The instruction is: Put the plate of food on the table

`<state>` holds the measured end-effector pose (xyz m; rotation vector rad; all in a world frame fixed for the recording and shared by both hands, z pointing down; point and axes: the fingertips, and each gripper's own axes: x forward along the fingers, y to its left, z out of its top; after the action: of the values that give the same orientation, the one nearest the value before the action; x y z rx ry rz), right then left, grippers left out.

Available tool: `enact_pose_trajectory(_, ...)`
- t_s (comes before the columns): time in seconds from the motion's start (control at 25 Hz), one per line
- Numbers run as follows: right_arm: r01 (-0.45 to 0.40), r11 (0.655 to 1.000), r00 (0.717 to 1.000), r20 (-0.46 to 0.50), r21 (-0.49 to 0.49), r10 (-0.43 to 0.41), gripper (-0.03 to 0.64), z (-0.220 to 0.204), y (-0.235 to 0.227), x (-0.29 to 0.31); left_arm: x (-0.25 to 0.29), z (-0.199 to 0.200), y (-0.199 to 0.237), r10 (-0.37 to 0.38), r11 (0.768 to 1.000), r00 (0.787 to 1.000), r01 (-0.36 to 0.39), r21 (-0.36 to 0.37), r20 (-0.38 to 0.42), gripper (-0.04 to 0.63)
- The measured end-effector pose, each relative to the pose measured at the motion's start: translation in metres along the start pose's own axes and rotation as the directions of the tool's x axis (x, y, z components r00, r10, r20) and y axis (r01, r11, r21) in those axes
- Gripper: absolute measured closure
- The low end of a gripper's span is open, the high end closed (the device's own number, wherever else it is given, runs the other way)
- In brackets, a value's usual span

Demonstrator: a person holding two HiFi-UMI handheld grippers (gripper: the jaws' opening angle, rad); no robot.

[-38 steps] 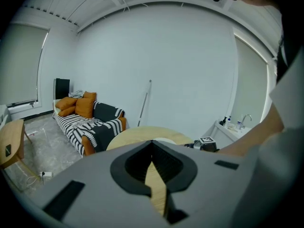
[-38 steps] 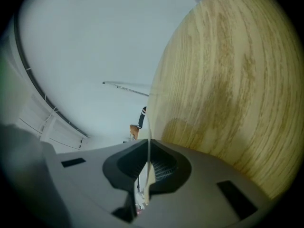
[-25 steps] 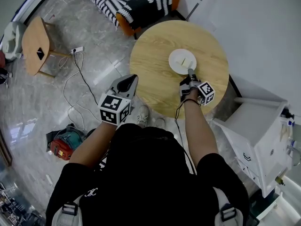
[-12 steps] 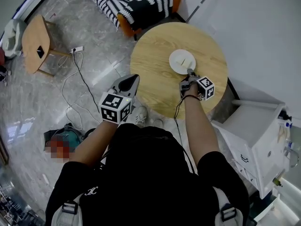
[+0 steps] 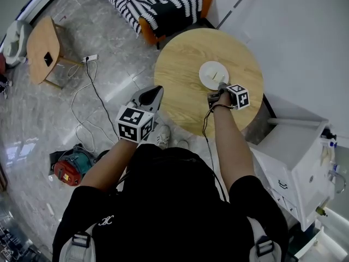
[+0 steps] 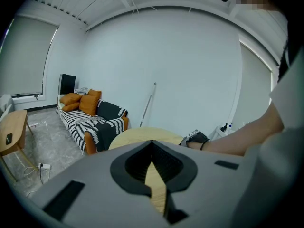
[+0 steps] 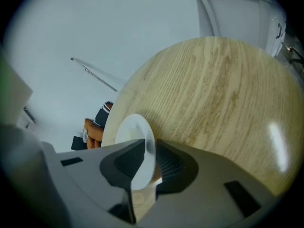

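A white plate [image 5: 214, 74] with a small pale piece of food lies on, or just above, the round wooden table [image 5: 180, 75]; I cannot tell which. My right gripper [image 5: 221, 86] is at the plate's near rim and shut on it. In the right gripper view the plate [image 7: 133, 132] stands edge-on between the jaws of the right gripper [image 7: 145, 148], over the table [image 7: 223, 94]. My left gripper [image 5: 154, 91] hangs shut and empty at the table's left edge. The left gripper [image 6: 152, 148] points across the tabletop [image 6: 142, 137].
A striped sofa [image 5: 158, 1] with orange cushions stands beyond the table. A white cabinet [image 5: 297, 146] is at the right. On the floor at the left are a small wooden side table [image 5: 41, 48], cables [image 5: 90, 91] and a red tool [image 5: 68, 171].
My right hand has edged forward toward the plate, its marker cube now nearer the rim. The plate has hardly shifted on the tabletop. The left gripper has stayed in place.
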<state>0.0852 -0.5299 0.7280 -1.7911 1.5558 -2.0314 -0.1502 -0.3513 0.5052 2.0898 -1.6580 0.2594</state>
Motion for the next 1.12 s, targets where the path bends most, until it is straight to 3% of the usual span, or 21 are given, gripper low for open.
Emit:
enact_pose_trajectory(0.16, 0.035, 0.999, 0.998, 0.058, -0.007, -0.034, 0.503, 0.004, -0.013, -0.017, -0.002, 0.002, -0.005, -0.022, 1.000, 1.000, 0.022, -0.004, 0.019, 0.588)
enact_pose_trajectory(0.28, 0.020, 1.000, 0.998, 0.063, -0.007, -0.020, 0.505, 0.003, -0.020, -0.031, 0.000, 0.005, -0.011, -0.048, 0.999, 0.998, 0.048, 0.003, 0.030, 0.588)
enact_pose_trajectory(0.32, -0.002, 1.000, 0.998, 0.057, -0.021, 0.003, 0.515, 0.002, -0.019, -0.036, 0.001, 0.006, -0.014, -0.058, 0.998, 0.998, 0.057, 0.007, 0.032, 0.588)
enact_pose_trajectory(0.36, -0.036, 0.999, 0.998, 0.050, -0.041, 0.038, 0.598, 0.001, -0.017, -0.042, 0.002, 0.006, -0.017, -0.067, 0.998, 0.997, 0.067, 0.009, 0.033, 0.588)
enact_pose_trajectory(0.52, -0.209, 0.973, 0.977, 0.010, -0.100, 0.211, 0.609, -0.009, -0.004, -0.067, 0.008, 0.005, -0.028, -0.110, 0.994, 0.993, 0.110, 0.021, 0.032, 0.588)
enact_pose_trajectory(0.64, -0.254, 0.950, 0.965, 0.021, -0.183, 0.262, 0.609, -0.009, -0.003, -0.090, 0.015, 0.008, -0.039, -0.146, 0.989, 0.989, 0.145, 0.032, 0.034, 0.588)
enact_pose_trajectory(0.72, -0.256, 0.917, 0.960, 0.032, -0.305, 0.279, 0.609, -0.006, -0.002, -0.109, 0.020, 0.009, -0.046, -0.168, 0.985, 0.985, 0.167, 0.035, 0.033, 0.588)
enact_pose_trajectory(0.88, -0.176, 0.803, 0.955, 0.100, -0.569, 0.281, 0.609, 0.006, 0.004, -0.149, 0.030, 0.012, -0.061, -0.213, 0.976, 0.977, 0.212, 0.051, 0.030, 0.588)
enact_pose_trajectory(1.12, -0.087, 0.703, 0.917, 0.219, -0.706, 0.334, 0.609, 0.027, 0.024, -0.201, 0.045, 0.021, -0.075, -0.259, 0.964, 0.965, 0.257, 0.070, 0.032, 0.588)
